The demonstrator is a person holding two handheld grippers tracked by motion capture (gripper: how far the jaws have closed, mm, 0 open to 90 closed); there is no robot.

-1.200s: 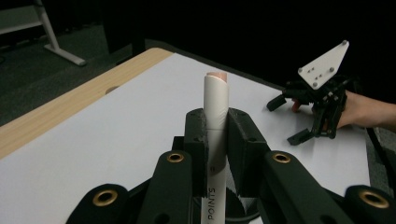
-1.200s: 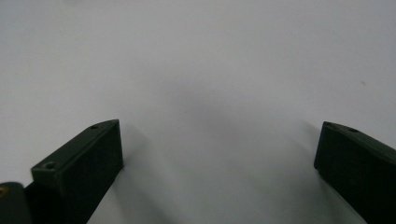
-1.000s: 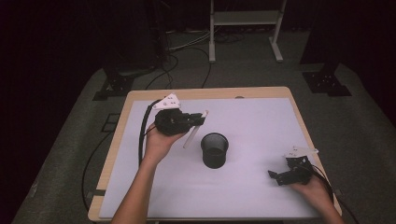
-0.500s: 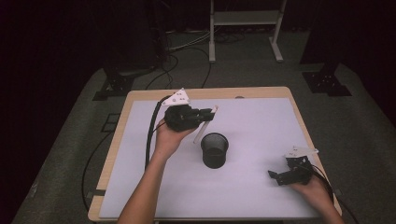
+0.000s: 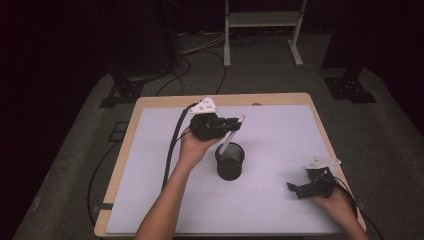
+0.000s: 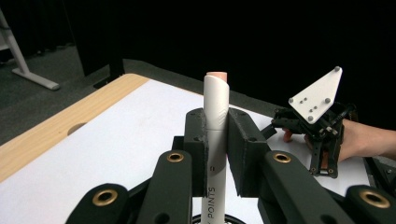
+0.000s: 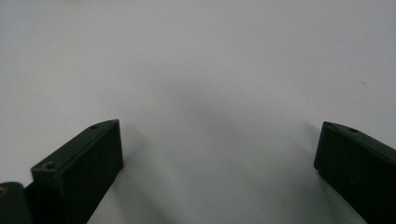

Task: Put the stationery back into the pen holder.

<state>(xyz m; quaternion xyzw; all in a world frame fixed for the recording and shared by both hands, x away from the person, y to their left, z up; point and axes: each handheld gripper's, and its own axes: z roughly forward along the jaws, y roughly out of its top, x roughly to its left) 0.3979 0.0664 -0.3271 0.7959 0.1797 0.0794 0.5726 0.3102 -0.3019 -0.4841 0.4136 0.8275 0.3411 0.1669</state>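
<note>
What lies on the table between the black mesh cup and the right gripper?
Nothing: in the high view only bare white table surface separates the black mesh cup from the right gripper.

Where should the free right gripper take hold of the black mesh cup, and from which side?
Grip the black mesh cup by its rim wall on the near right side, coming from above: it stands upright and open-topped, and the white pen leans over its far left edge.

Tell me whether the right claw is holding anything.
No: the right claw stands wide open over the bare white table, nothing between its jaws.
</note>
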